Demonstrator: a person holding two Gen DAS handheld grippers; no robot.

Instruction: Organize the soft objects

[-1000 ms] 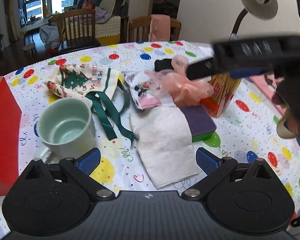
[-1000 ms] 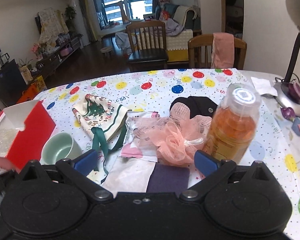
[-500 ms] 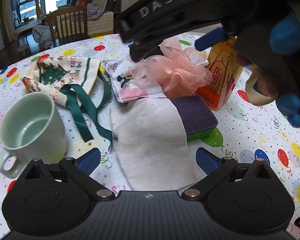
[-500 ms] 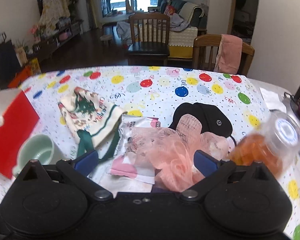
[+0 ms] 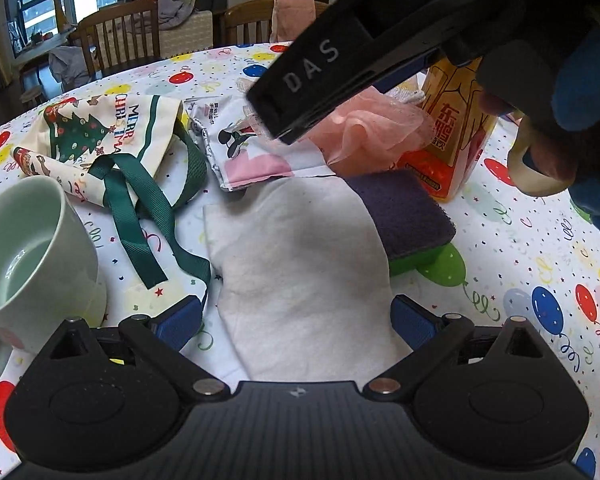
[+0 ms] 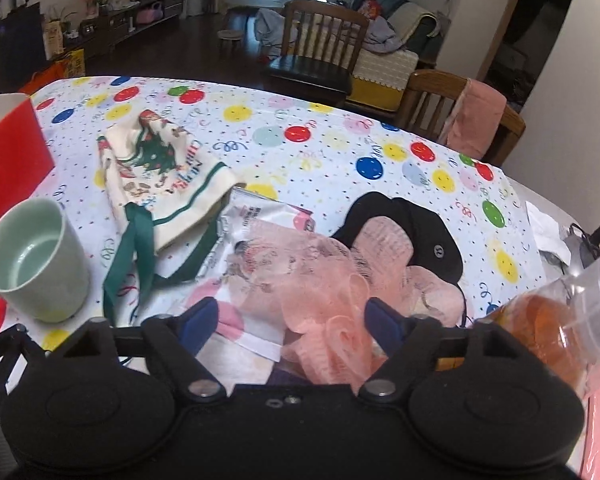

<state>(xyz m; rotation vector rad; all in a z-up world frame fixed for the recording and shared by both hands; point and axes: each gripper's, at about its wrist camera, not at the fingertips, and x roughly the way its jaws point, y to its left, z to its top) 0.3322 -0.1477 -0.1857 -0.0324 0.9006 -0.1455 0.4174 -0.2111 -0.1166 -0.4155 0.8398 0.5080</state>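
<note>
Right gripper (image 6: 290, 322), marked "DAS", jaws closing around the pink mesh pouf (image 6: 332, 300). Left gripper (image 5: 296, 316) spread over the white cloth (image 5: 300, 256). Beside the cloth, a "MERRY CHRISTMAS" bag (image 5: 112, 132).

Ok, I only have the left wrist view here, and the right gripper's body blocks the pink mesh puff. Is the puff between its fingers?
Observer: Yes. In the right wrist view the pink mesh puff sits between the fingers of the right gripper. Its jaws are closing, and the pads do not clearly press on the puff yet.
Operator: Anything behind the puff that I can't see?
Observer: A black fabric item lies just beyond it, with a pink mesh piece draped across it.
Operator: And to the far left, past the mug?
Observer: A red box stands beyond the green mug.
</note>
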